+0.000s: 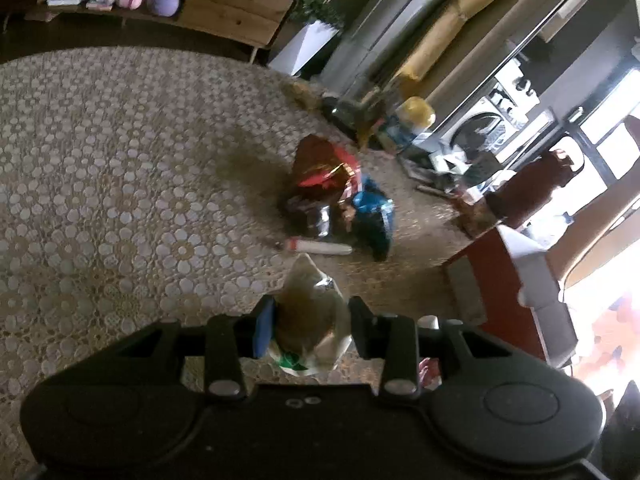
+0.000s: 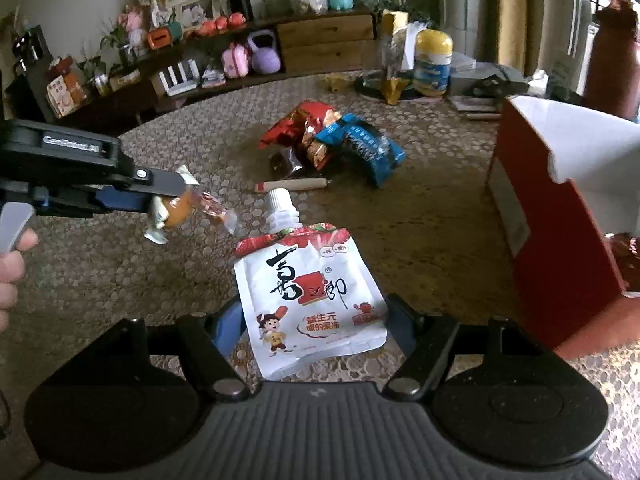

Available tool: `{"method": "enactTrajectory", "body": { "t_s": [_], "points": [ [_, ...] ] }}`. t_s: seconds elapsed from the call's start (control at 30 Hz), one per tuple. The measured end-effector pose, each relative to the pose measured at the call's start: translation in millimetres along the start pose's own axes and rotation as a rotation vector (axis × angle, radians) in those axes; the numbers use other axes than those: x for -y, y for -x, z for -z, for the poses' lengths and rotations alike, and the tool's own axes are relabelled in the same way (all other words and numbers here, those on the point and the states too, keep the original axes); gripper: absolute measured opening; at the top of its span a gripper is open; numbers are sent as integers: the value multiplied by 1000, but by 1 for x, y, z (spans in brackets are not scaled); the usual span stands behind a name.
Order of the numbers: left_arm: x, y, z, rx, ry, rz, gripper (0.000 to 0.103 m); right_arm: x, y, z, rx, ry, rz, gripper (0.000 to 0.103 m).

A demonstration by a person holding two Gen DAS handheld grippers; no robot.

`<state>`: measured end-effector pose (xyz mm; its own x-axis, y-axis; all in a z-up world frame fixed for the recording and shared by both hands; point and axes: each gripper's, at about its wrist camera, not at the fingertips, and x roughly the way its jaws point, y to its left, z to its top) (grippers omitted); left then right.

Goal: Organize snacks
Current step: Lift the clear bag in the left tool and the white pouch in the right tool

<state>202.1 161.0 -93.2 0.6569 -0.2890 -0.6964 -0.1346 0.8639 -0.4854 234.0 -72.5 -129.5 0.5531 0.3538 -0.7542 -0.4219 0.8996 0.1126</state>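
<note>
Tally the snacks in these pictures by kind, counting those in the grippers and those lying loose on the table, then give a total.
Spouted jelly pouch: 1
Clear-wrapped pastry: 1
Sausage stick: 1
Crinkly packets in the pile (red, blue, small orange): at least 3
Total: at least 6

Both wrist cameras look steeply down along their fingers, close above the table point(image 1: 100, 160), sharing the snack pile point(image 2: 332, 140).

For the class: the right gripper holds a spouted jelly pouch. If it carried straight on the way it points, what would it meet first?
Probably the sausage stick lying on the tablecloth just beyond the pouch spout, with the snack packet pile behind it. Depth is uncertain in this fisheye view.
</note>
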Motion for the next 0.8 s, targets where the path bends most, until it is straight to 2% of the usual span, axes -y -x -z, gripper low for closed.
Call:
{"method": "enactTrajectory", "body": {
  "t_s": [0.17,0.33,0.43,0.6,0.73,0.8],
  "points": [
    [16,9,5,-20,-63,-18,37,4,17,5,25,-1,0,73],
    [9,-7,29,-84,-48,-41,37,9,20,17,9,-11,4,73],
    [5,-10,35,-91,-51,-60,37,11,22,21,5,-15,4,73],
    [-1,-12,37,-120,-89,-133,38,14,22,24,8,-27,-2,73],
    [-5,-12,40,-135,-111,-131,44,15,20,27,2,-34,-6,73],
    [-5,-11,43,-146,-132,-143,55,14,21,27,5,-33,-6,71]
  ]
}}
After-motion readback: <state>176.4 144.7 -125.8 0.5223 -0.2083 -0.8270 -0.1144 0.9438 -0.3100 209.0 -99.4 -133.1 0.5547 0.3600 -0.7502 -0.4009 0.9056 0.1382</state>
